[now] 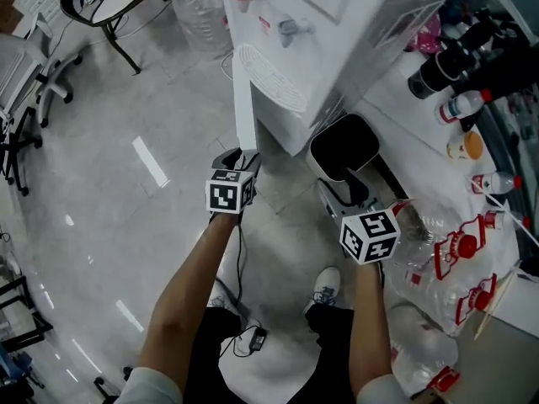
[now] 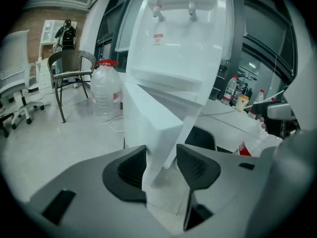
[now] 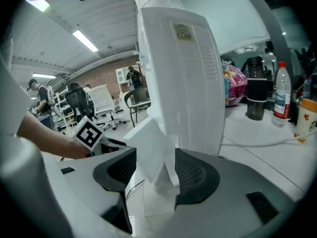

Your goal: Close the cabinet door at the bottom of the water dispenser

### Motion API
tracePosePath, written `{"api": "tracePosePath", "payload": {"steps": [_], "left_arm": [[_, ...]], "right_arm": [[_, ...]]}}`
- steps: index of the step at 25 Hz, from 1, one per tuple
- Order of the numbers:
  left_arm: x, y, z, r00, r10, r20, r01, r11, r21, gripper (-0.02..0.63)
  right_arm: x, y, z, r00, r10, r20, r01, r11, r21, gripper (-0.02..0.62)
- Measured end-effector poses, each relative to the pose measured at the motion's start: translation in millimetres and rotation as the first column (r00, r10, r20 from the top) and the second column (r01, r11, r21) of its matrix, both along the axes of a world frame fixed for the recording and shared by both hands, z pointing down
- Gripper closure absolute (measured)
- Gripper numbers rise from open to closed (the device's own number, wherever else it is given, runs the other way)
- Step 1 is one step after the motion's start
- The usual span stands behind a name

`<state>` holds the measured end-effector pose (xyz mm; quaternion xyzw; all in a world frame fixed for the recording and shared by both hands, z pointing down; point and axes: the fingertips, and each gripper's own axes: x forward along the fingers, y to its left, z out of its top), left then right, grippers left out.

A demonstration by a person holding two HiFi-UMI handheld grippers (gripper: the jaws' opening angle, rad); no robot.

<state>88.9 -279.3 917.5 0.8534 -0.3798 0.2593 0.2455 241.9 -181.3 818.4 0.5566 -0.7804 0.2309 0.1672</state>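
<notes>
The white water dispenser [image 1: 295,23] stands at the top centre of the head view. Its bottom cabinet door [image 1: 245,99] is swung out toward me, seen edge-on as a thin white panel. My left gripper [image 1: 244,154] sits at the door's free edge. In the left gripper view the door [image 2: 148,123] edge lies between the jaws of the left gripper [image 2: 163,165], close to the left pad, with a gap on the other side. My right gripper [image 1: 341,190] hovers open beside the dispenser's right side. In the right gripper view, the right gripper [image 3: 153,170] holds nothing; the door [image 3: 148,143] shows beyond it.
A black bin [image 1: 341,146] stands right of the dispenser, just ahead of my right gripper. A large water jug [image 1: 198,7] and a chair [image 2: 69,68] are to the left. Bagged bottles [image 1: 455,259] and a counter with bottles [image 1: 459,108] crowd the right.
</notes>
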Motion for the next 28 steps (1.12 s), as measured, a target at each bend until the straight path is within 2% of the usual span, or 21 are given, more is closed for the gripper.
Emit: {"api": "tracePosePath", "payload": {"steps": [4,9,13,17,21,24,28], "left_arm": [[19,-1,6,0.999,-0.027,0.023,0.026,0.999,0.043,0.420],[52,-3,12,0.997,-0.020,0.072,0.012,0.995,0.098,0.425],[75,-8,17,0.997,-0.057,0.048,0.052,0.994,0.099,0.430],[107,-13,17,0.998,-0.058,0.017,0.056,0.993,0.100,0.419],[123,-23,17,0.998,-0.064,0.009,0.062,0.989,0.136,0.411],[138,-28,18,0.997,-0.072,0.006,0.070,0.985,0.157,0.411],[142,-27,21,0.998,-0.062,0.020,0.059,0.988,0.142,0.413]], "right_arm": [[13,-14,6,0.999,-0.040,-0.033,0.040,0.999,0.023,0.325],[20,-30,-5,0.995,-0.060,0.074,0.054,0.995,0.082,0.311],[26,-30,9,0.994,-0.072,0.086,0.066,0.996,0.067,0.308],[49,-22,18,0.997,-0.052,0.055,0.050,0.998,0.044,0.307],[71,-19,27,0.998,-0.060,-0.038,0.061,0.998,0.035,0.303],[93,-21,19,1.000,-0.014,-0.028,0.015,0.998,0.060,0.302],[95,-16,14,0.999,-0.009,-0.033,0.011,0.998,0.068,0.302]]}}
